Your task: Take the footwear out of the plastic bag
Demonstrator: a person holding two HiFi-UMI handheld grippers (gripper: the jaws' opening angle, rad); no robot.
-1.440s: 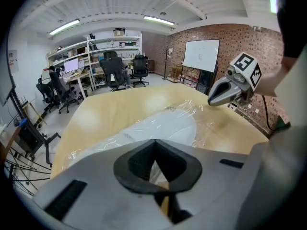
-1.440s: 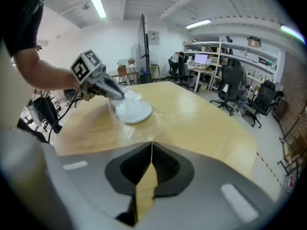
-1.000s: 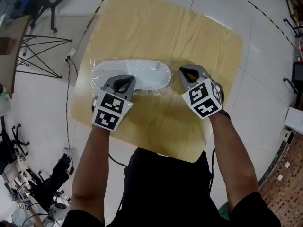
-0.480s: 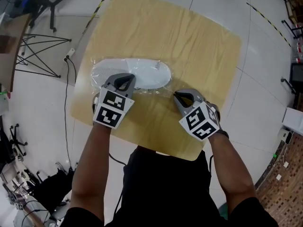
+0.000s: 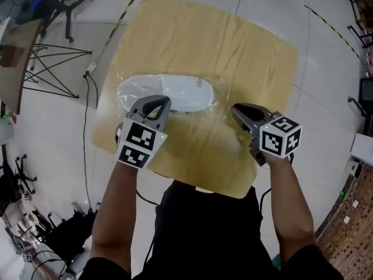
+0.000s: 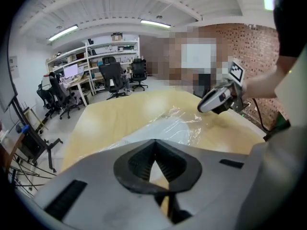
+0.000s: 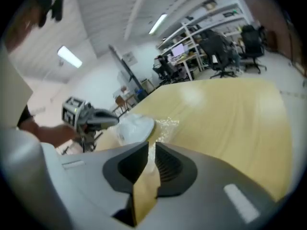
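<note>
Right gripper (image 5: 239, 111): having swung rightward and rolled since the earlier frame, jaws just opening with nothing between them, hovering just beside the plastic bag (image 5: 129, 91). Left gripper (image 5: 159, 101): staying clenched at the bag's near edge. White footwear (image 5: 178, 92): lying inside the bag on the wooden surface (image 5: 233, 51).

Light wooden table (image 5: 256, 45) — on it lies a clear plastic bag (image 5: 137, 92) holding white footwear (image 5: 183, 92).
</note>
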